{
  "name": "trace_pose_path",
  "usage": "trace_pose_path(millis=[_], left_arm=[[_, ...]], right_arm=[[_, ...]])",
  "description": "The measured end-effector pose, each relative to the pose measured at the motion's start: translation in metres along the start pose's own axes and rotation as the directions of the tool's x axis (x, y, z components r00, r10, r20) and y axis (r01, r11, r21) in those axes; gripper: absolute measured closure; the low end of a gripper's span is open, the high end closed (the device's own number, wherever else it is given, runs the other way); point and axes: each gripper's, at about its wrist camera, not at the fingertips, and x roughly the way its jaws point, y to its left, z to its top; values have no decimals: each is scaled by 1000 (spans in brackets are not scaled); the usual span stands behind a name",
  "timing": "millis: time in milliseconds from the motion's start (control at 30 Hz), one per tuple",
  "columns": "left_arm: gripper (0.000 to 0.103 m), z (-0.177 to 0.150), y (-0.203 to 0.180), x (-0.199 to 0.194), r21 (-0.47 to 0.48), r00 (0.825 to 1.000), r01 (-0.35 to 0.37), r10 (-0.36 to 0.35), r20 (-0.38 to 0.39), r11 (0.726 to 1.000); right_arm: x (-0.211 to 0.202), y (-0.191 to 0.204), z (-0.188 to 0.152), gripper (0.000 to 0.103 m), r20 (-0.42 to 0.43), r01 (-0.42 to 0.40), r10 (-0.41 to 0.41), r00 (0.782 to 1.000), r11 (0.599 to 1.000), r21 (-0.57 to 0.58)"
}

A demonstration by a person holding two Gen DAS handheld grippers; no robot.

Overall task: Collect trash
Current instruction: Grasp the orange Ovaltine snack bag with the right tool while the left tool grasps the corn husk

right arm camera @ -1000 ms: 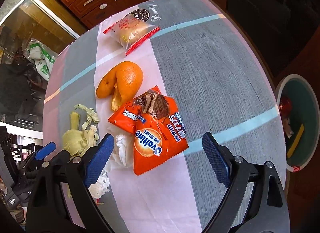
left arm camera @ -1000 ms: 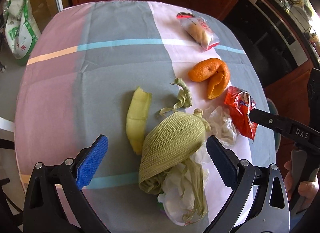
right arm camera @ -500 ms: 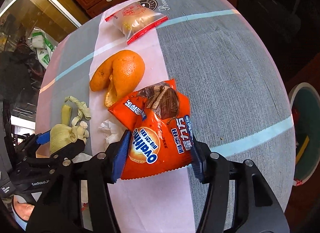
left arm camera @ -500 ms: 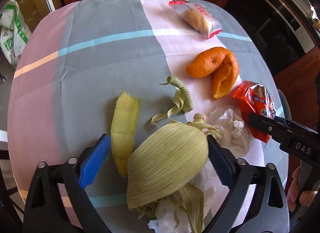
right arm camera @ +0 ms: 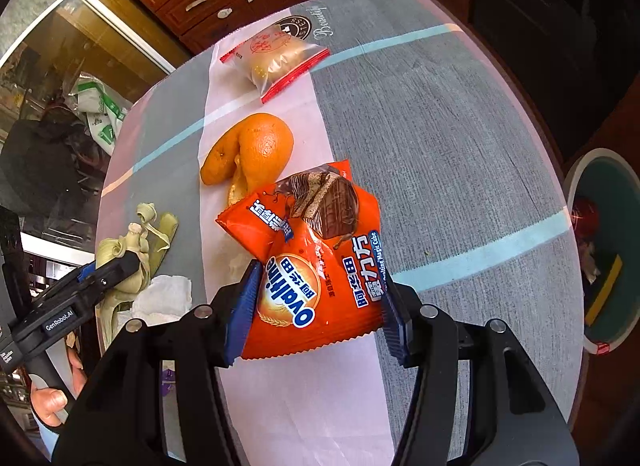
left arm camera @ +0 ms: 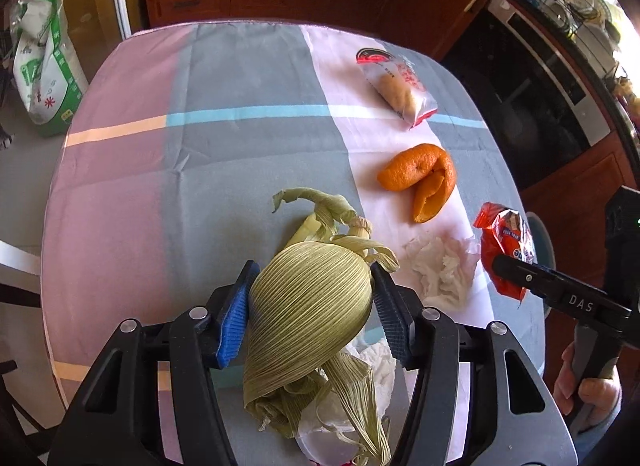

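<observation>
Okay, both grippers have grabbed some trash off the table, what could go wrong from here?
1. The left gripper, whose jaws have just been closing, pinches only the big corn husk; the loose strips hanging below could drop off on the way.
2. The right gripper squeezes the orange wrapper by its lower half; the slick foil might slip out.
3. The bin sits on the floor past the table edge, so a careless release could miss it.

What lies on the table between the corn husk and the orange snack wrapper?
A crumpled white tissue lies between the corn husk and the orange snack wrapper. The left wrist view shows this best.
</observation>
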Motion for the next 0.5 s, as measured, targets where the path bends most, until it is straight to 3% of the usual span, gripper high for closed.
trace_pose_path(millis=[300,500], left_arm=[[45,-4,10,-45,-36,994,75,-72,83,997],[44,-11,12,-55,-48,990,111,-107,91,993]], right_arm=[[-11,7,-4,51,13,-1,1,1000,1000,-13],[-14,11,-9,51,6,-28,28,1000,1000,-7]])
